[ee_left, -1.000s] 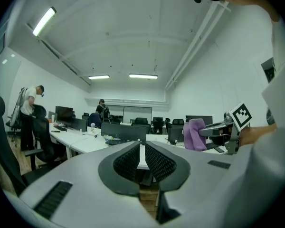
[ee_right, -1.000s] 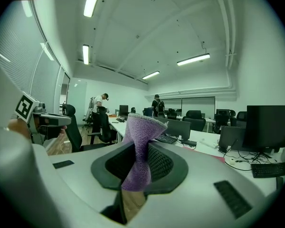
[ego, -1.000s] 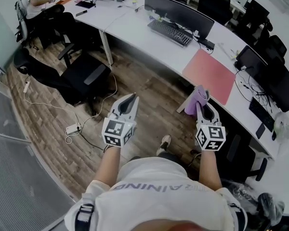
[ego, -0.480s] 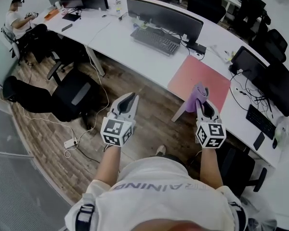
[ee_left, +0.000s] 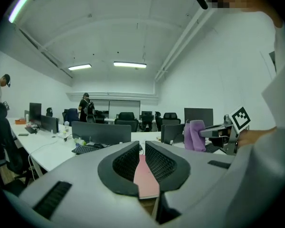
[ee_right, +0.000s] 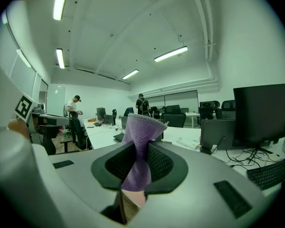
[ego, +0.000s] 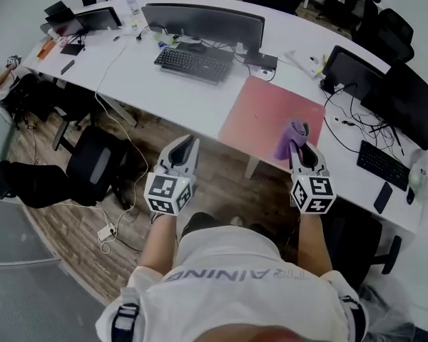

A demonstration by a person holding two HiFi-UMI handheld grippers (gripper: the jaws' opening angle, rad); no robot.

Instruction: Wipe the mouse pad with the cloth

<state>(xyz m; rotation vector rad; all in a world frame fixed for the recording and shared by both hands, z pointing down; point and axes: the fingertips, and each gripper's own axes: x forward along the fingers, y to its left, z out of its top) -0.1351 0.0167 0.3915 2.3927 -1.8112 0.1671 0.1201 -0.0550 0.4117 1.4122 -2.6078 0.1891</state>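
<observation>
Left gripper (ego: 187, 143) is held over the floor, short of the white desk (ego: 150, 84). Its own view shows the jaws drawn almost together with nothing between them, only a pink sliver through the slit. Right gripper (ego: 299, 148) is clamped on a purple cloth (ego: 291, 135), pinched at mid-length in its own view, the top flaring free. Only the head view places that cloth over the near right part of the pink mouse pad (ego: 260, 112); contact cannot be confirmed. Keyboard (ego: 192, 61) and monitor (ego: 203, 21) stand beyond.

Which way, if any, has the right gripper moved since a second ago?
Yes: the right gripper went forward; its cloth now overlaps the near edge of the mouse pad.
</observation>
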